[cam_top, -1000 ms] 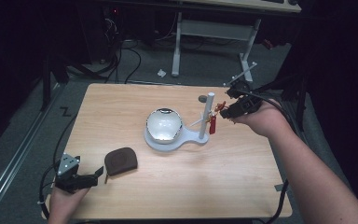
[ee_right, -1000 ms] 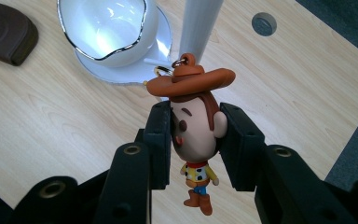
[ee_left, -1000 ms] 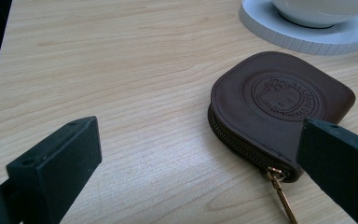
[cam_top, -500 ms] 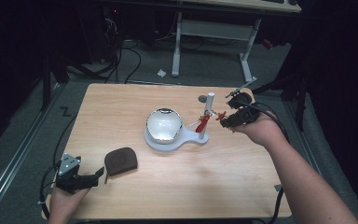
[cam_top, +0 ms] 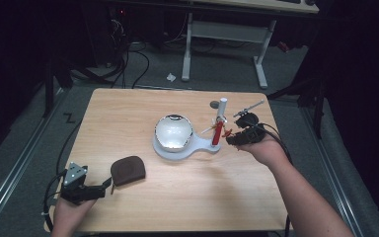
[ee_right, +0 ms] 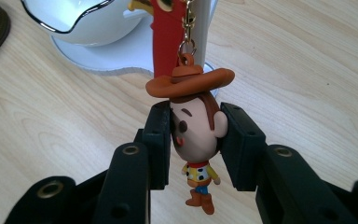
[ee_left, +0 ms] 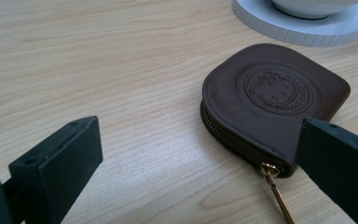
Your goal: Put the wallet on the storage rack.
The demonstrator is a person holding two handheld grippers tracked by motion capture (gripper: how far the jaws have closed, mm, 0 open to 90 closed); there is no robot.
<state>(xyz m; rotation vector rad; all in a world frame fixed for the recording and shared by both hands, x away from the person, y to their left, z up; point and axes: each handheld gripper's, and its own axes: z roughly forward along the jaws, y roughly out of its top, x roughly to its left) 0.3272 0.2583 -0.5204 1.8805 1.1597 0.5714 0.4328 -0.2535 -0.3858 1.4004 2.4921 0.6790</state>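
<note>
A cowboy figure keychain point(ee_right: 195, 133) with a brown hat hangs by a clasp from a red strap point(ee_right: 168, 37). My right gripper point(ee_right: 196, 140) is shut on the figure's head, one pad on each side. In the high view the right gripper point(cam_top: 231, 138) sits low beside the white post point(cam_top: 221, 111) of a white stand point(cam_top: 197, 148) that carries a shiny bowl point(cam_top: 173, 132). A brown zip pouch point(cam_top: 128, 169) lies at the front left. My left gripper point(ee_left: 200, 158) stands open just short of the pouch point(ee_left: 270, 100), with nothing between its pads.
A small dark disc point(cam_top: 213, 104) lies behind the post. The wooden table point(cam_top: 128, 113) has bare room at the left and front right. Desk legs and cables stand on the dark floor beyond the far edge.
My right hand has come down and a little toward the front with the keychain, ending low beside the stand's post. The left hand and the pouch have not moved.
</note>
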